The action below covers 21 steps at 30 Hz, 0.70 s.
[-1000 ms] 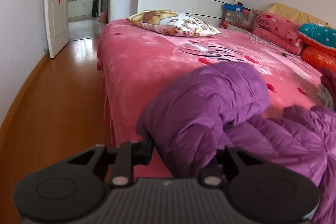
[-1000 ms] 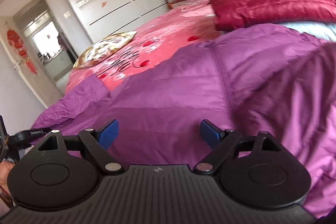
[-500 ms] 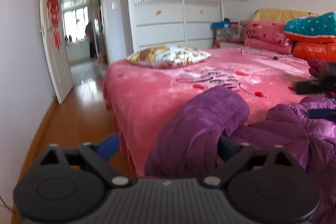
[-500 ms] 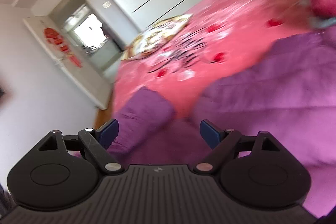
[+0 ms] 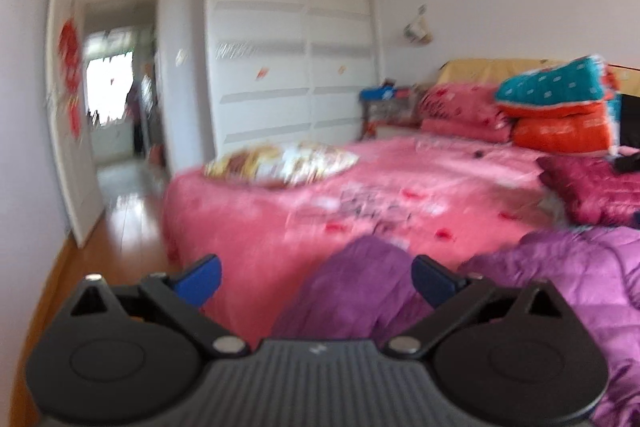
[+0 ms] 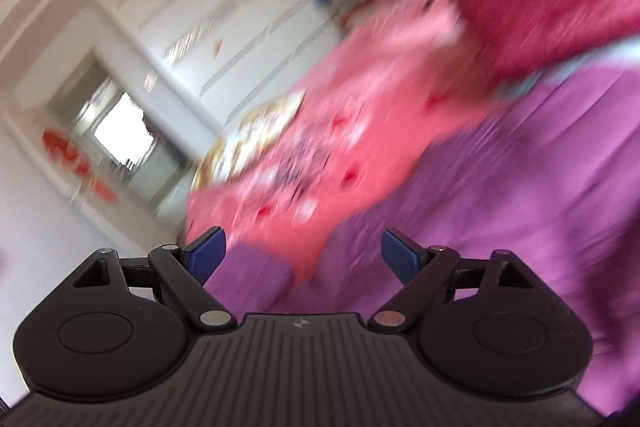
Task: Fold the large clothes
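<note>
A purple puffer jacket [image 5: 568, 267] lies on the pink bedspread [image 5: 320, 211] near the bed's front edge. Its folded sleeve [image 5: 360, 287] rests on the bed below and just beyond my left gripper [image 5: 316, 277], which stands open above it with nothing between the blue pads [image 5: 200, 277]. The right wrist view is blurred and tilted. There my right gripper [image 6: 304, 253] is open above the purple jacket [image 6: 520, 195], with the sleeve [image 6: 256, 279] under its left pad.
A patterned pillow [image 5: 280, 159] lies at the bed's far corner. Folded quilts [image 5: 560, 111] and a dark red jacket [image 5: 592, 187] sit at the right. White wardrobe [image 5: 292, 67], open doorway [image 5: 120, 87] and wooden floor [image 5: 120, 223] lie to the left.
My left gripper let go of the purple sleeve, opened wide and rose away from it. The right gripper stayed open, lifted and rolled, swinging its view left across the bed.
</note>
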Each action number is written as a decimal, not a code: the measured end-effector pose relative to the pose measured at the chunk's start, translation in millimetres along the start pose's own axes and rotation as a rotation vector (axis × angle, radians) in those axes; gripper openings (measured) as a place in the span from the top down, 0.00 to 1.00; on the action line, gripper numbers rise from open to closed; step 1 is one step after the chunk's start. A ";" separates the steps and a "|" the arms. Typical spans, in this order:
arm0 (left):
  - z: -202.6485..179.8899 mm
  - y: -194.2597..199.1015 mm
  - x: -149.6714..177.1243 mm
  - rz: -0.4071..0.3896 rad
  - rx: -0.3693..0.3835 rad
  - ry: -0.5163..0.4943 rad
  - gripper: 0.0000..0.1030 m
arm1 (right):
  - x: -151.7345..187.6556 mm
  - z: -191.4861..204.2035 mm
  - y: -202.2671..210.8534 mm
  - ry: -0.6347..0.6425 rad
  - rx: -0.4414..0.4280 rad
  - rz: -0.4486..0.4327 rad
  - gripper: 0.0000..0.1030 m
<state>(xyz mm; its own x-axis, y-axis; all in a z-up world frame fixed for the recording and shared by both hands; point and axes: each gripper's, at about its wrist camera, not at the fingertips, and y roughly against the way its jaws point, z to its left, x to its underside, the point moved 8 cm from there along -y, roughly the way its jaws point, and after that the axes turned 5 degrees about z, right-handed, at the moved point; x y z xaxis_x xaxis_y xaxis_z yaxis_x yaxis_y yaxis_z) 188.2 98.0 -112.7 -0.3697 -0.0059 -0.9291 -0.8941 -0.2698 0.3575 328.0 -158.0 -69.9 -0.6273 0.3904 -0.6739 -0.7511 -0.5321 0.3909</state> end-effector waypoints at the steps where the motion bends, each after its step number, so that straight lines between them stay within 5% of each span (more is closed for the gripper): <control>1: -3.6 10.0 -11.3 -0.027 0.012 -0.024 0.02 | -9.7 -4.7 30.5 -0.005 0.029 -0.050 0.00; 7: -19.6 72.7 -77.6 -0.196 0.012 -0.211 0.01 | -47.7 -30.8 220.8 -0.015 0.238 -0.309 0.00; 12: -28.5 121.8 -136.5 -0.310 -0.030 -0.363 0.01 | -60.0 -31.8 345.4 0.026 0.410 -0.436 0.00; 21: -27.3 183.0 -222.1 -0.429 -0.210 -0.656 0.01 | -83.1 19.1 505.0 0.139 0.508 -0.664 0.00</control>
<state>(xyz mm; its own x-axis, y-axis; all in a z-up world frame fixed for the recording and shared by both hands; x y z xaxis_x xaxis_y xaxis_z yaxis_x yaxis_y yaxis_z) 113.6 23.6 156.5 -0.1366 0.6871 -0.7136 -0.9496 -0.2959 -0.1031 -3.1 -444.9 195.5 -0.0174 0.3893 -0.9209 -0.9769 0.1898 0.0987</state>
